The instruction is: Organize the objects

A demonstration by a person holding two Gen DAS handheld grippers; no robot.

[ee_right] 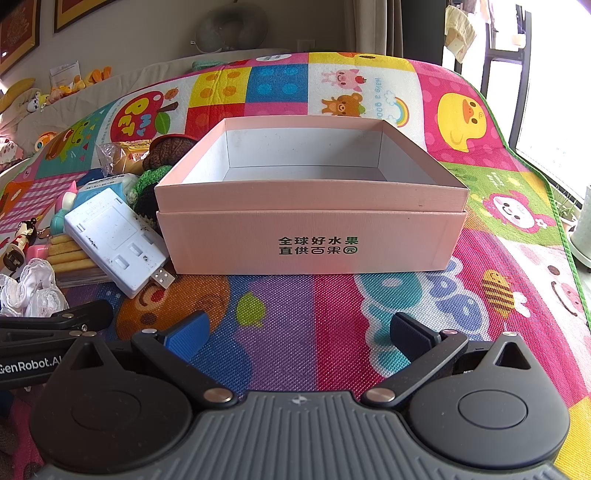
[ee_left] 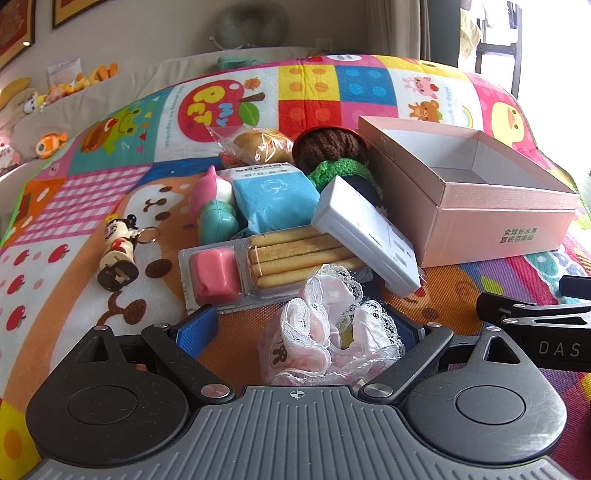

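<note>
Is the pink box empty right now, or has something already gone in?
Empty as far as shown: the pink box is open-topped, showing bare white walls and floor; the near floor strip is hidden.

A bright patchwork play mat [ee_right: 332, 310], printed with cartoon animals, fruit and coloured squares, is spread over the surface. Behind it a beige cushioned ledge [ee_left: 155, 74] is seen, on which plush toys [ee_left: 74, 83] are lined up at the left. A pale wall [ee_left: 155, 33] is hung with two framed pictures [ee_left: 14, 29] at the upper left. A grey neck pillow [ee_right: 232, 31] is set against the wall behind the ledge. At the right, strong daylight is admitted through a dark-framed window [ee_right: 532, 96], beside a curtain [ee_left: 399, 29].
</note>
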